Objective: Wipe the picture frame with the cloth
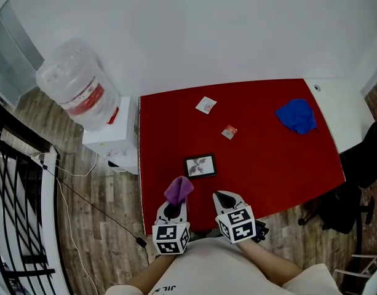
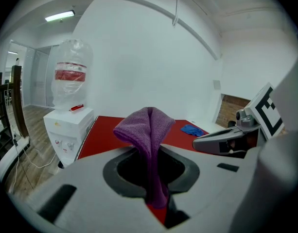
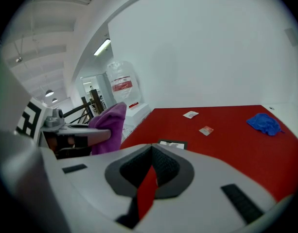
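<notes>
A small black picture frame (image 1: 200,165) lies flat on the red table (image 1: 268,158), also seen low in the right gripper view as the frame (image 3: 172,143). My left gripper (image 1: 174,203) is shut on a purple cloth (image 1: 178,190) that sticks up from its jaws; the cloth (image 2: 148,144) fills the middle of the left gripper view. The cloth hangs just near of the frame. My right gripper (image 1: 225,198) sits beside it at the table's near edge, shut, with nothing between its jaws.
A blue cloth (image 1: 297,115) lies at the table's far right. Two small packets (image 1: 206,105) (image 1: 229,131) lie beyond the frame. A water dispenser (image 1: 105,134) with a big bottle (image 1: 77,88) stands left of the table. A black chair (image 1: 354,183) is on the right.
</notes>
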Demonstrator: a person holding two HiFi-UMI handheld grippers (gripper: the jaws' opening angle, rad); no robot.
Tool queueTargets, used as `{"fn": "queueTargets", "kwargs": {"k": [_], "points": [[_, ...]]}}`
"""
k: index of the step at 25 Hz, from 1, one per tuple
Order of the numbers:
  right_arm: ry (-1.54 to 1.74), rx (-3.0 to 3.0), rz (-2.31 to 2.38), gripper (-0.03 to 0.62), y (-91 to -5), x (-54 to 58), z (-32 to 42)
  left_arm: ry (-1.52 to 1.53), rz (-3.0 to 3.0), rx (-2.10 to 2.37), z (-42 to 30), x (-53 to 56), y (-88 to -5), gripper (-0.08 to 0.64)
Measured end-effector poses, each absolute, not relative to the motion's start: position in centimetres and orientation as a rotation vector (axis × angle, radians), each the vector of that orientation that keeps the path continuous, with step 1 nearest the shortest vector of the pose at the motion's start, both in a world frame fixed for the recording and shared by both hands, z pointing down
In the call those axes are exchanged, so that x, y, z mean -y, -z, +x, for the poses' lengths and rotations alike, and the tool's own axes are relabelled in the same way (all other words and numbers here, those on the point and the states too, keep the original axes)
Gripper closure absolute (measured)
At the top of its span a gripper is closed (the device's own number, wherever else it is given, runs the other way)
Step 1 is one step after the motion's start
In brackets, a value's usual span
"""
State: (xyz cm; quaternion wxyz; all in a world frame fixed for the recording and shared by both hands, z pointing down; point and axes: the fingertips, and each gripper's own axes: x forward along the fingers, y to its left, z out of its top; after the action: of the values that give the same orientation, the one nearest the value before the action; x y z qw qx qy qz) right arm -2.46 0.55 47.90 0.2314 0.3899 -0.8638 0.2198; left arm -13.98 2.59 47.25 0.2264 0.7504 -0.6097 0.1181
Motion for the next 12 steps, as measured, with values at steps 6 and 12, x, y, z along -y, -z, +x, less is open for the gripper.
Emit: {"fn": "queueTargets", "kwargs": {"k": [6,12], "points": [[-0.610,2.370,1.065,0.589,-48.22,-1.14,-2.48,-0.331,2.078,1.673,-13.95,-2.97,-47.10,0.503],[-0.611,2.368,1.064,0.589,-48.28,-1.49,-2.44,-0.334,2.079,1.673,-13.98,-3.34,-47.08,0.503]]}}
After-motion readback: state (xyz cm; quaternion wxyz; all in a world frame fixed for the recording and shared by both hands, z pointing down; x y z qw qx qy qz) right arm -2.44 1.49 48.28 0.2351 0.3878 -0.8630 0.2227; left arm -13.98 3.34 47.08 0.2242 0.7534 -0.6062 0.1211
